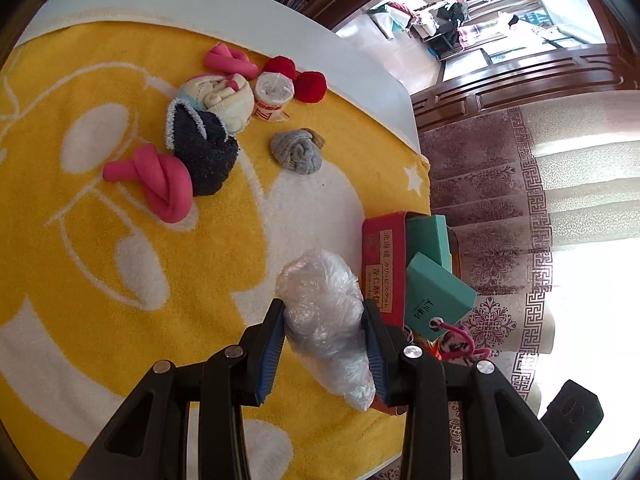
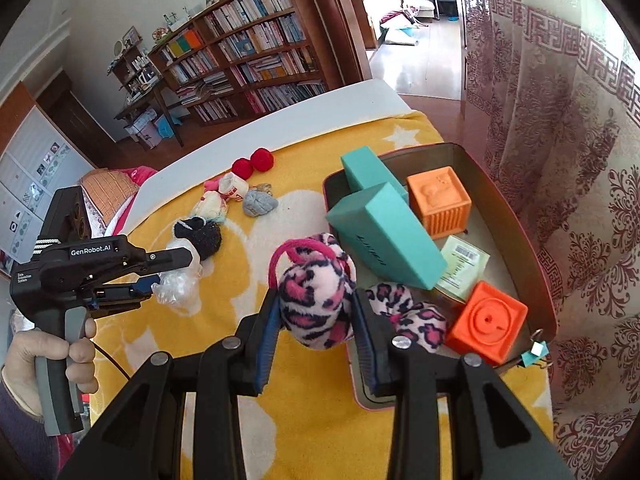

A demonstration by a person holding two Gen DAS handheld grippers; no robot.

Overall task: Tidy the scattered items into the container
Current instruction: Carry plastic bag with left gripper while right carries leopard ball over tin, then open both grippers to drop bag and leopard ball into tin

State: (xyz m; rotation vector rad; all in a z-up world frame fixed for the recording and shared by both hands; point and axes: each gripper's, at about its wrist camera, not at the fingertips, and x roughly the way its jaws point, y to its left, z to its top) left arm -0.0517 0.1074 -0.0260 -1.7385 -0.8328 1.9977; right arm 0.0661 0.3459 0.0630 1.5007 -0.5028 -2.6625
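My left gripper [image 1: 324,316] is shut on a crumpled clear plastic bag [image 1: 324,308], held just left of the red tin container [image 1: 380,256]; it also shows in the right wrist view [image 2: 160,276]. My right gripper [image 2: 314,312] is shut on a pink leopard-print plush roll [image 2: 316,292] at the container's [image 2: 520,216] near left rim. Inside lie two teal boxes [image 2: 384,236], two orange cubes [image 2: 440,204], a paper slip [image 2: 464,264] and another leopard plush [image 2: 416,316]. Scattered on the yellow towel [image 1: 120,280]: pink knots [image 1: 160,180], a dark sock [image 1: 204,152], a grey sock [image 1: 298,152].
Farther back on the towel lie a cream sock bundle [image 1: 224,100], a white tape roll [image 1: 274,94], red pompoms [image 1: 310,86] and another pink knot [image 1: 230,62]. The white table edge [image 1: 360,60] runs behind. A patterned curtain [image 2: 560,160] hangs right of the container. A bookshelf [image 2: 248,60] stands behind.
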